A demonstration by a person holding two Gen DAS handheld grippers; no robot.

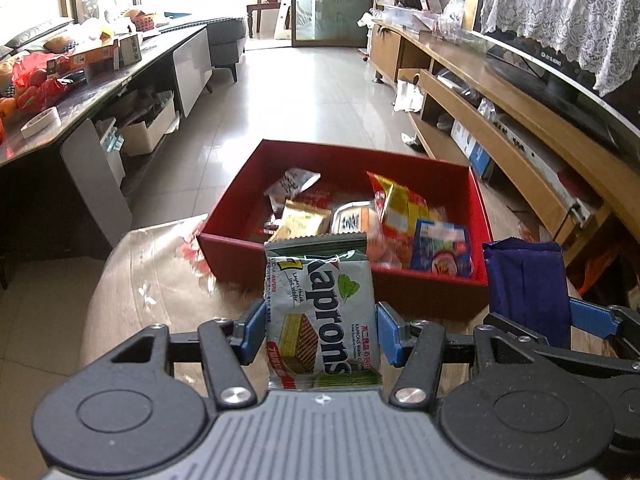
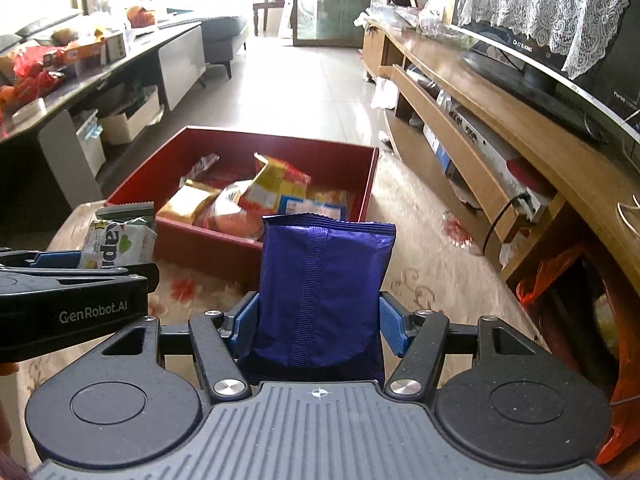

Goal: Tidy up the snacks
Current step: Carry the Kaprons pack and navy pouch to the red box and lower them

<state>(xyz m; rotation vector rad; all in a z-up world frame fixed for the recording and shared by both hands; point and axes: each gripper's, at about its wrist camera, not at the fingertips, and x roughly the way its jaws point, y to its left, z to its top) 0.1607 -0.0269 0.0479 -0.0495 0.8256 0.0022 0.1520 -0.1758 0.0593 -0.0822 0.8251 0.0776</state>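
Left hand-held gripper clamps an upright green-grey foil wafer packet; right hand-held gripper clamps a purple pouch; red cardboard box lies just ahead.

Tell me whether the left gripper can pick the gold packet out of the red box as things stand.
Probably not yet. The left gripper is already shut on the Kaprons wafer pack, so its jaws are full. The gold packet lies uncovered near the front wall of the red box; the path looks free once the wafers are dropped.

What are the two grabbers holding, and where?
Left gripper pinches the green wafer packet by its side edges; right gripper pinches the purple packet likewise, low down.
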